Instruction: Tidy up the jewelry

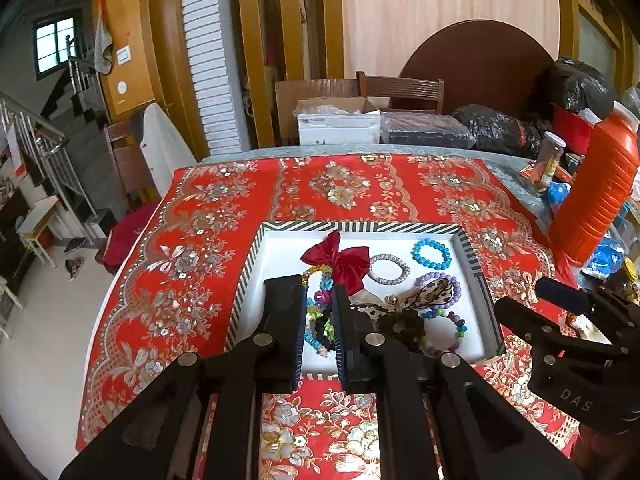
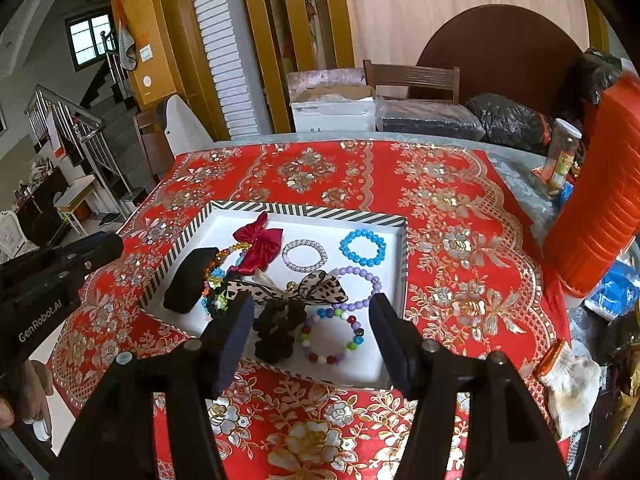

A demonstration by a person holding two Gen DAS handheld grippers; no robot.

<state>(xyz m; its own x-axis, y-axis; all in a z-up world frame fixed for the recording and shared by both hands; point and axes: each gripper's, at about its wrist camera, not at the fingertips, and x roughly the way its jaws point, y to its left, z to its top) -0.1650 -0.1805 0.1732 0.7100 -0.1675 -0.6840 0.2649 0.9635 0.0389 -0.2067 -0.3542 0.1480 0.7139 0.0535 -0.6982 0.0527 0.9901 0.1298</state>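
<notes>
My left tongs (image 1: 320, 300) are shut nearly tight, with only a thin slit between the pads, and they hang over the near-left part of the striped tray (image 1: 362, 227). A tangle of colourful bead strands (image 1: 320, 298) shows through that slit, but I cannot tell whether the pads pinch any of it or merely sit above it. My right tongs (image 2: 312, 312) stand well open with nothing between the pads; they frame the near end of the tray from above.

The jewelry all lies in the tray on the red floral tabletop (image 2: 460, 208). From my right tongs, the multicolour bead bracelet (image 2: 334, 336) lies at about 12 o'clock, just ahead and closest, with the black scrunchie (image 2: 278, 330) at 11 o'clock touching the leopard-print bow (image 2: 308, 288). The purple bracelet (image 2: 362, 288) sits beyond at 1 o'clock, the blue bracelet (image 2: 363, 247) farther still, the clear bracelet (image 2: 302, 255) at 12, and the red bow (image 2: 256, 242) at 11 on the far side.

I judge the right hand is the nearer one for the multicolour bracelet. It is a flat ring with no long axis, so any approach angle across its rim should do.
</notes>
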